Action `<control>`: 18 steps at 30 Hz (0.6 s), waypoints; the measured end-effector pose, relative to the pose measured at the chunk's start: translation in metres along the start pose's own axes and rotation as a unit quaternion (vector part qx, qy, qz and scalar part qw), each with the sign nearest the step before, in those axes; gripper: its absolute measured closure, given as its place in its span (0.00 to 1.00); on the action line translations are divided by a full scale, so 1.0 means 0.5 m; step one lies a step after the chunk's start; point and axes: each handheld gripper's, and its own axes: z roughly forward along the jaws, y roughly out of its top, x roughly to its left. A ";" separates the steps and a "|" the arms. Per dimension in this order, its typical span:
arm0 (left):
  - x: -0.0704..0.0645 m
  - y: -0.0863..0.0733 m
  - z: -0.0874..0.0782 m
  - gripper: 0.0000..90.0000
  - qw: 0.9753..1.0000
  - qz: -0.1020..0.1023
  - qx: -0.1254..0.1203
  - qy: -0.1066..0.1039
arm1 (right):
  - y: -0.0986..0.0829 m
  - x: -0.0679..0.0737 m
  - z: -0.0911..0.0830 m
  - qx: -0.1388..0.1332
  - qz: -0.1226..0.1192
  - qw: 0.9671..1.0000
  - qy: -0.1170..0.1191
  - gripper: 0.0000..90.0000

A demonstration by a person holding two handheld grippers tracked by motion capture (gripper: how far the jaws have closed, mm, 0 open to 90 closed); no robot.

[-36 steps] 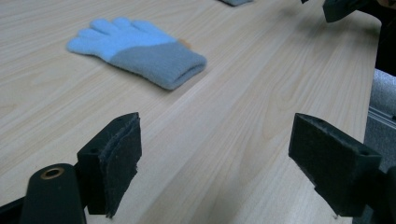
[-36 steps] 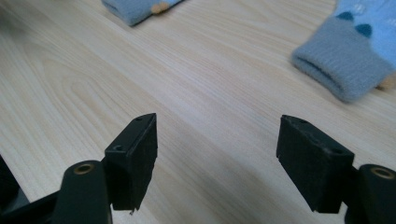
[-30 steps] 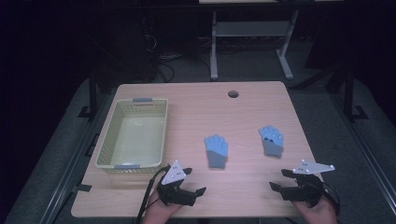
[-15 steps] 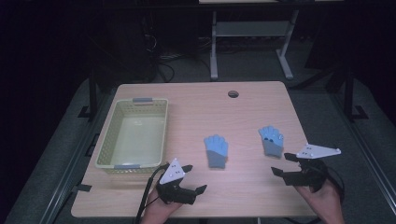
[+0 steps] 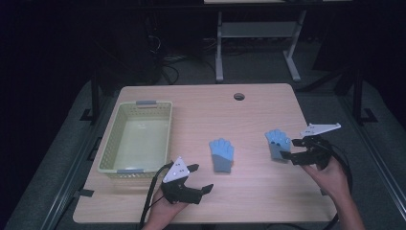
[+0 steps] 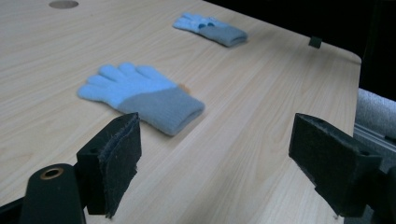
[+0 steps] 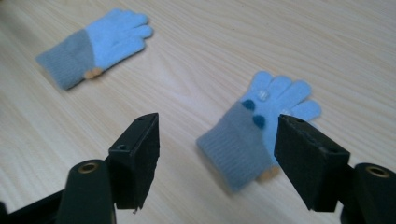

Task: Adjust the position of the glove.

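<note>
Two light-blue knit gloves with grey cuffs lie flat on the wooden table. The middle glove (image 5: pixel 222 154) (image 6: pixel 140 95) (image 7: pixel 95 44) lies just ahead and to the right of my left gripper (image 5: pixel 201 178) (image 6: pixel 219 158), which is open and empty near the table's front edge. The right glove (image 5: pixel 277 143) (image 6: pixel 210 29) (image 7: pixel 261 126) has dark blue dots on it. My right gripper (image 5: pixel 288 148) (image 7: pixel 217 154) hovers open right at that glove's cuff, its jaws spread wider than the cuff, with nothing held.
A pale yellow-green plastic basket (image 5: pixel 110 148) stands empty on the table's left side, just behind my left hand. A round cable hole (image 5: pixel 239 96) (image 6: pixel 63 4) sits near the far edge. The table's right edge is close to my right hand.
My right gripper has moved forward and a little left, from the front right corner up to the right glove's cuff. The left gripper and both gloves have stayed put.
</note>
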 end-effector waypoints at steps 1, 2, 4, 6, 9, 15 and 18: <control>-0.001 -0.001 0.001 0.18 1.000 0.001 0.000 0.000 | 0.005 -0.002 0.005 0.006 -0.002 1.000 0.003 0.36; -0.001 -0.005 0.001 0.18 1.000 0.004 0.002 0.002 | 0.009 -0.004 0.009 0.010 -0.004 1.000 0.003 0.36; 0.001 -0.009 0.001 0.18 1.000 0.015 0.006 0.005 | 0.020 -0.010 0.022 0.018 -0.009 1.000 0.004 0.36; 0.000 -0.013 0.001 0.18 1.000 0.009 0.003 0.006 | 0.031 -0.015 0.034 0.029 -0.010 1.000 0.003 0.38; 0.002 -0.014 -0.001 0.18 1.000 0.005 0.002 0.007 | 0.042 -0.023 0.053 0.047 -0.016 0.999 0.005 0.41; 0.001 -0.014 -0.007 0.18 1.000 0.005 -0.001 0.012 | 0.057 -0.032 0.085 0.088 -0.022 0.996 -0.003 0.43; -0.001 -0.016 -0.009 0.18 1.000 0.011 0.002 0.014 | 0.057 -0.041 0.100 0.098 -0.016 0.995 -0.003 0.44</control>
